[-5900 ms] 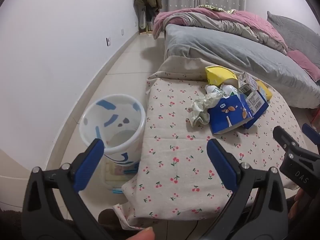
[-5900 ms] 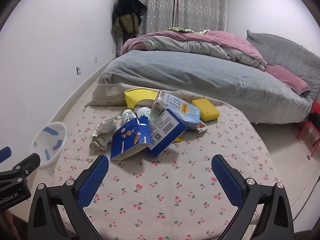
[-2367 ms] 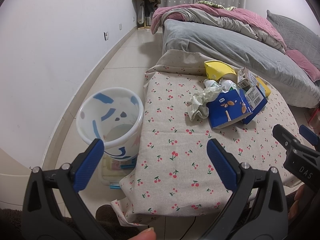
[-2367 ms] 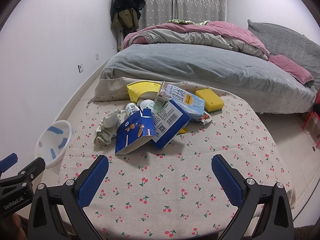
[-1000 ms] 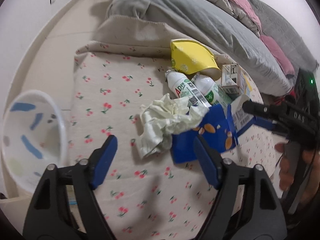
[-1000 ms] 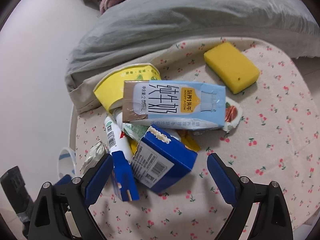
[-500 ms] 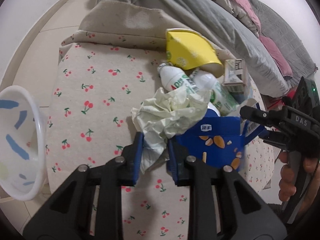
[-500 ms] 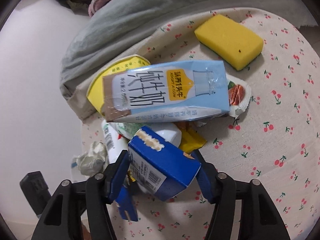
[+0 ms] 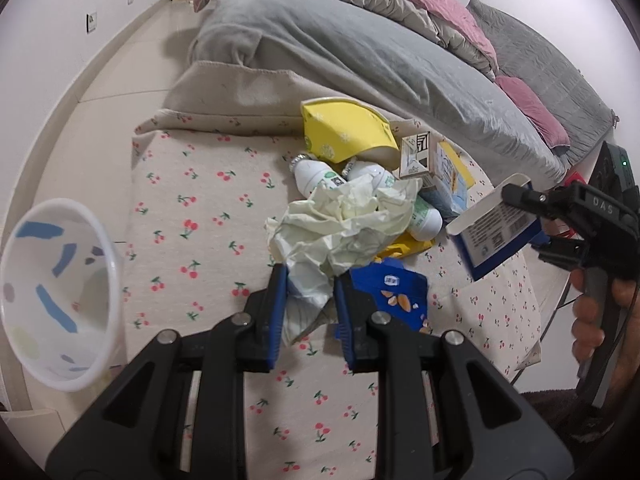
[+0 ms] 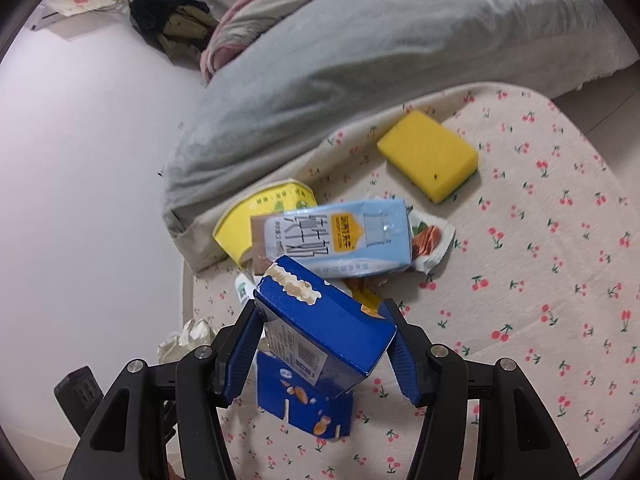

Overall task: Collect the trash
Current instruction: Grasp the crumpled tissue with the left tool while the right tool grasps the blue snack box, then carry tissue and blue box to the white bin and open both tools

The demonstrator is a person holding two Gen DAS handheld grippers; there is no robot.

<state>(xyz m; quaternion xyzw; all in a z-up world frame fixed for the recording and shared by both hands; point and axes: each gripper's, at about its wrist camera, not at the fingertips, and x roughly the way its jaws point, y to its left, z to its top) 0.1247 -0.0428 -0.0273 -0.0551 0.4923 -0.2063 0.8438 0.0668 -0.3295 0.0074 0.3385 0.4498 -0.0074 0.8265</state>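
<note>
My left gripper (image 9: 310, 304) is shut on a crumpled pale paper wad (image 9: 344, 228) at the near side of the trash pile on the cherry-print table (image 9: 208, 240). My right gripper (image 10: 324, 344) is shut on a dark blue carton (image 10: 320, 332) and holds it lifted above the table; it also shows at the right of the left wrist view (image 9: 496, 236). A torn blue snack packet (image 9: 390, 292) lies under it. A yellow paper bowl (image 9: 344, 136), white bottles (image 9: 312, 172) and a light blue milk carton (image 10: 340, 236) lie behind.
A white bin with blue marks (image 9: 56, 304) stands on the floor left of the table. A yellow sponge (image 10: 430, 160) lies at the table's far side. A bed with a grey duvet (image 9: 360, 48) runs behind the table. A white wall is at the left.
My left gripper has closed on the paper wad. My right gripper has closed on the blue carton and raised it off the pile.
</note>
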